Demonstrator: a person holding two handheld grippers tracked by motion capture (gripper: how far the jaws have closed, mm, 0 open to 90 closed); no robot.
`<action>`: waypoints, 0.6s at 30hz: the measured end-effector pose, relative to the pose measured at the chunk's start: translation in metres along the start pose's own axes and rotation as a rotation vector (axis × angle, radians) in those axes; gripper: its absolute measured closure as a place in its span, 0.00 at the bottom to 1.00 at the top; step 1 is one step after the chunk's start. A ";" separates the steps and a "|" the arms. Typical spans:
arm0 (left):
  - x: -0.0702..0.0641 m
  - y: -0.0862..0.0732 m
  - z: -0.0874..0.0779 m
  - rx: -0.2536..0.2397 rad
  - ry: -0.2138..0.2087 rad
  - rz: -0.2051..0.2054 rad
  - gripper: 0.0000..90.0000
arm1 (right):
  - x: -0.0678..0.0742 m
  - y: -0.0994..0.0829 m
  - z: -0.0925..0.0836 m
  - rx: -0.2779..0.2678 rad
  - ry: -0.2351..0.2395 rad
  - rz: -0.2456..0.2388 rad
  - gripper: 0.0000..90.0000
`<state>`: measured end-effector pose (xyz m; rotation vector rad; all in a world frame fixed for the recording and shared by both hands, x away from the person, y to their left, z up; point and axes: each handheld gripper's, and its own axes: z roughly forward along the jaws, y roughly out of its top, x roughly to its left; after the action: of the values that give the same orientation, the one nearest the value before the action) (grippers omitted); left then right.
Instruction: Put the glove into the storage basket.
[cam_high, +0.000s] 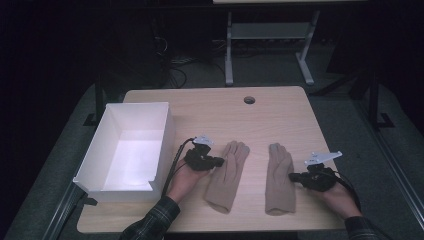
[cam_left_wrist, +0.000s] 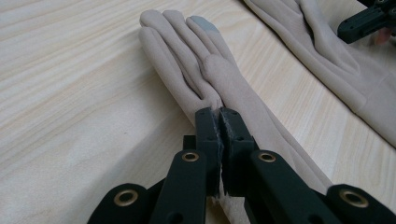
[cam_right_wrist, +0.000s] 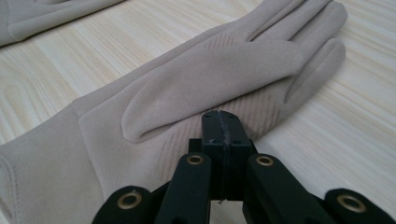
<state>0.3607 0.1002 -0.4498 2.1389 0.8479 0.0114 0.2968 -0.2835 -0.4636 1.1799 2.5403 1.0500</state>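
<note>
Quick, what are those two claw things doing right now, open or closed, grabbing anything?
Left gripper: closed, pinching the left beige glove.
Right gripper: closed, at the right beige glove; a grip cannot be told.

My left tool (cam_high: 218, 161) sits low over the worktop (cam_high: 210, 107), jaws pressed together (a sliver of pale fabric shows between their tips in the left gripper view). My right tool (cam_high: 292, 176) is low too, jaws fully closed and pointing left. Both forearms come in from the bottom edge, my left sleeve (cam_high: 152, 222) plaid, each hand wrapped around its tool's grip.
</note>
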 end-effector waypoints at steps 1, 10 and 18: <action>0.001 0.000 0.000 -0.005 -0.002 -0.003 0.96 | 0.001 0.002 0.003 -0.005 0.006 -0.009 1.00; 0.003 0.003 0.001 -0.023 0.006 -0.009 0.96 | 0.010 0.013 0.014 0.005 0.021 -0.044 1.00; 0.005 0.006 0.001 -0.041 0.003 -0.020 0.96 | 0.024 0.024 0.026 0.008 0.057 -0.086 1.00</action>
<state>0.3685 0.0997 -0.4475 2.0924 0.8639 0.0212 0.3060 -0.2419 -0.4644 1.0472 2.6146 1.0698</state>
